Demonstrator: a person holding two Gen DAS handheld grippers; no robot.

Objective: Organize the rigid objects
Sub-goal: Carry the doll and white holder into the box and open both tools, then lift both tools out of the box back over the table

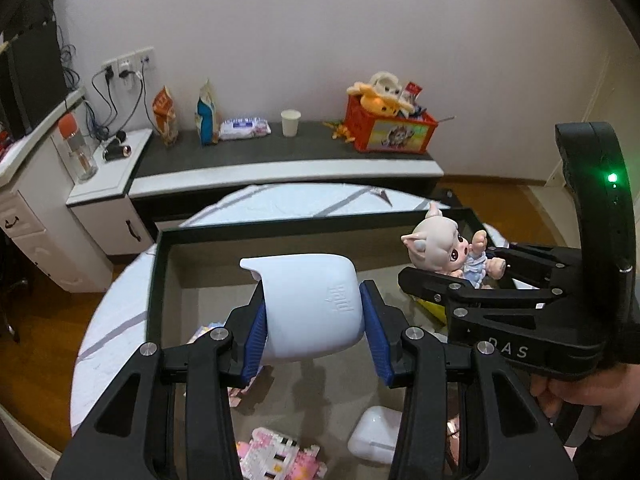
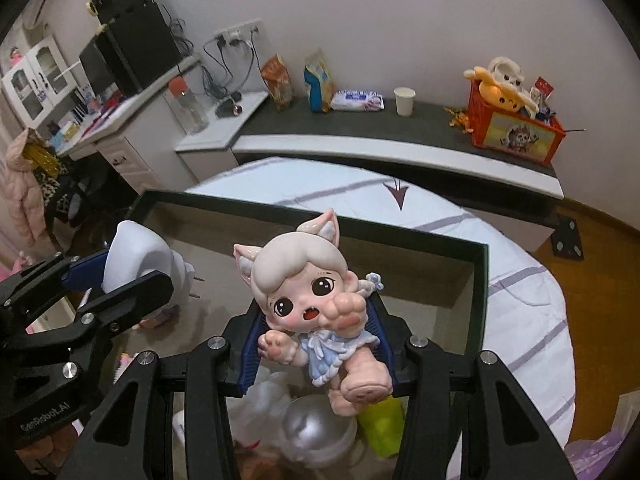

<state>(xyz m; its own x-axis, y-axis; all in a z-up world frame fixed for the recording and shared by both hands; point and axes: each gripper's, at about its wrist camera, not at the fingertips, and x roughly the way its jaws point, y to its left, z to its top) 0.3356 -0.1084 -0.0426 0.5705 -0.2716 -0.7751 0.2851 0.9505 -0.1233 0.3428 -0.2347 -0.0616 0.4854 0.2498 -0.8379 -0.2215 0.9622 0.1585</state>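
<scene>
Hovering over the box (image 1: 160,264), left gripper (image 1: 314,312) clamps a white charger (image 1: 308,304), right gripper (image 2: 316,344) a doll (image 2: 308,300).

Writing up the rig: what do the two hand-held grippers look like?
Both alike: black angular frames with silver bolt heads and blue ribbed pads. The left hand-held gripper shows "GenRobot.AI" lettering in the right wrist view. The right hand-held gripper bears "DAS" lettering and a curved black handle with a green light.

Each wrist camera looks steeply down, close past its own fingers; both share the dark-rimmed box (image 1: 160,272) beneath.
</scene>
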